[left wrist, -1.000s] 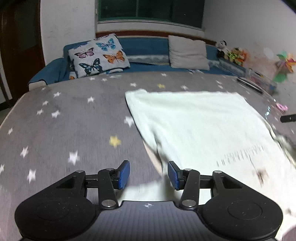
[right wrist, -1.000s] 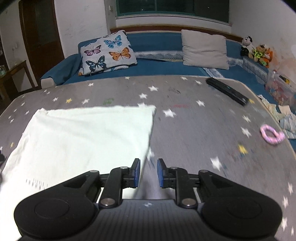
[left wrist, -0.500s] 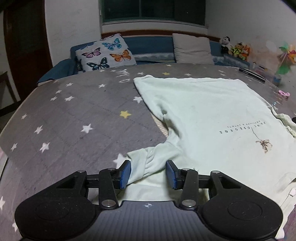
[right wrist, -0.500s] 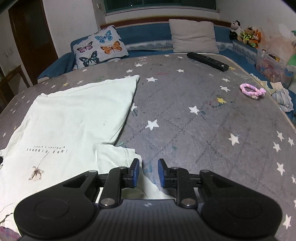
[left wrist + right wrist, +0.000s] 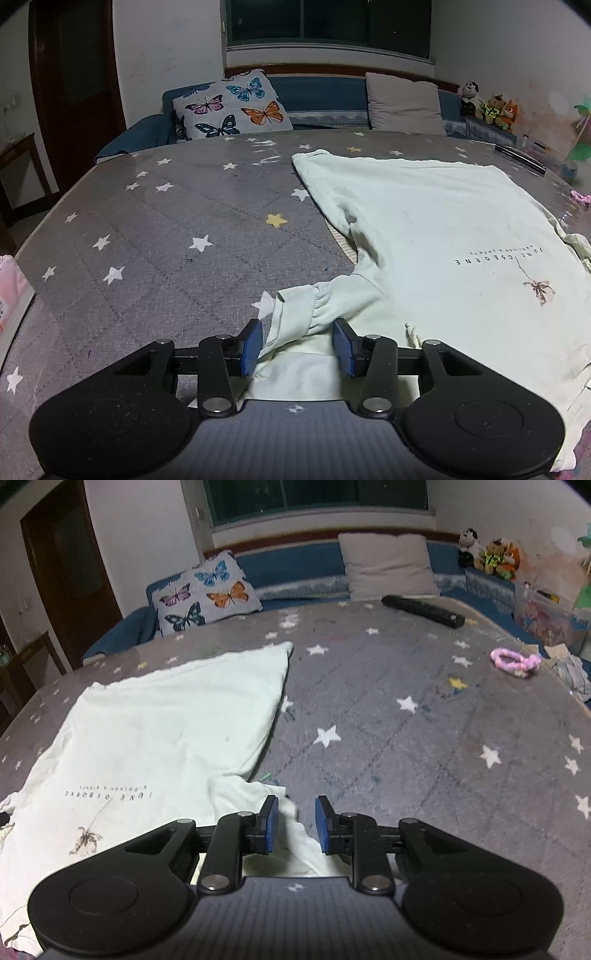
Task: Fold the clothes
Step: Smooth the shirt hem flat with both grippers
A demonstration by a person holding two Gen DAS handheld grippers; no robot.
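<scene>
Pale mint cotton right at the fingertips: the left gripper [image 5: 297,347] has its jaws apart with the bunched left sleeve [image 5: 306,306] lying between the blue pads, not yet pinched. Over on the other side, the right gripper [image 5: 293,825] is parted more narrowly, and the right sleeve [image 5: 258,794] pokes up between its pads, loose as well by the look of it. The shirt [image 5: 443,229] lies spread front-up on the starry grey bed [image 5: 166,229], print toward the near end, hem toward the pillows.

My read: this is the sleeve pick-up. Best to close both grippers low on the cuffs, catching both cloth layers, then carry each sleeve inward across the chest together, keeping the body flat and undragged.

Farther out, a pink hair tie [image 5: 513,661] and a black remote [image 5: 423,611] lie clear of the shirt. At the far right edge stands a clear bin [image 5: 543,622]; its contents look colourful, but I cannot make them out.
</scene>
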